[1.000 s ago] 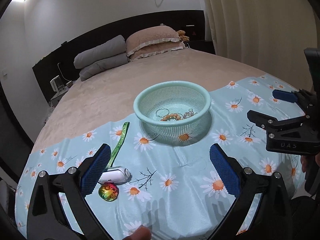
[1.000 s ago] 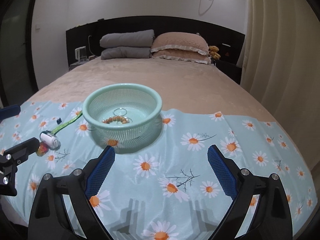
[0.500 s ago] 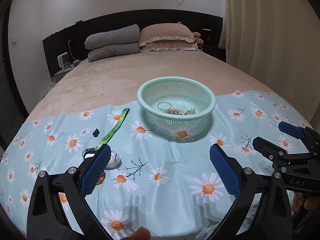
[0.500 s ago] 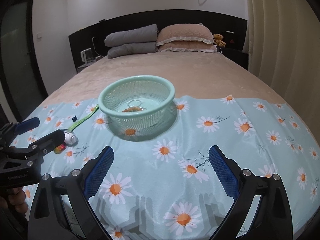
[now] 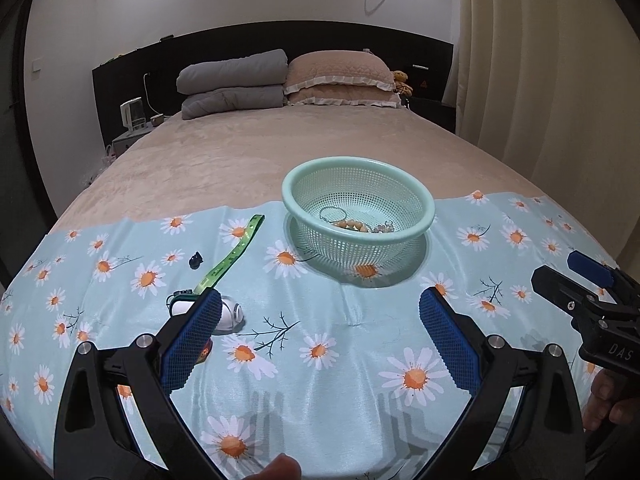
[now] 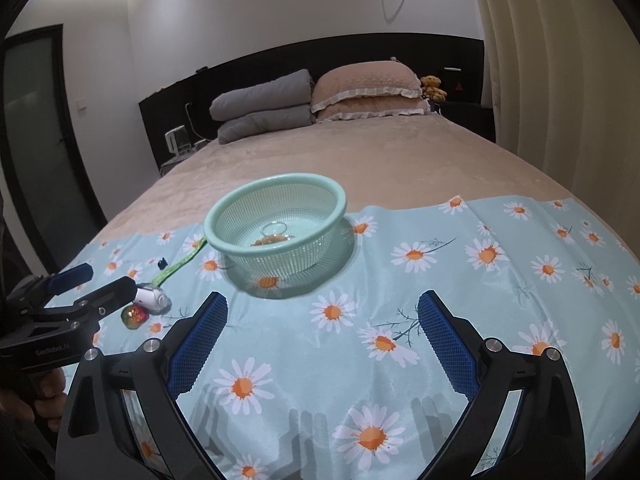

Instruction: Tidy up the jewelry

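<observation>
A mint green mesh basket (image 5: 416, 196) (image 6: 240, 216) stands on the daisy cloth and holds a bead bracelet (image 5: 352, 225), a thin ring bangle (image 5: 332, 213) and a small silver piece (image 5: 383, 228). On the cloth to its left lie a green strap (image 5: 236, 254), a small black piece (image 5: 195, 260), a white oval case (image 5: 228, 318) (image 6: 151, 298) and an iridescent ball (image 6: 134, 316). My left gripper (image 5: 320, 340) is open and empty above the cloth, right of the white case. My right gripper (image 6: 322, 338) is open and empty in front of the basket.
The daisy cloth (image 5: 320, 360) covers the near part of a beige bed (image 5: 260, 152). Grey and beige pillows (image 5: 288, 84) lie at the dark headboard. A curtain (image 5: 540, 80) hangs on the right. A nightstand with a white appliance (image 5: 132, 114) stands at the back left.
Both grippers have pulled back and risen a little from the basket, and the left view has swung left so the strap and black piece show fully. Both stay open and empty.
</observation>
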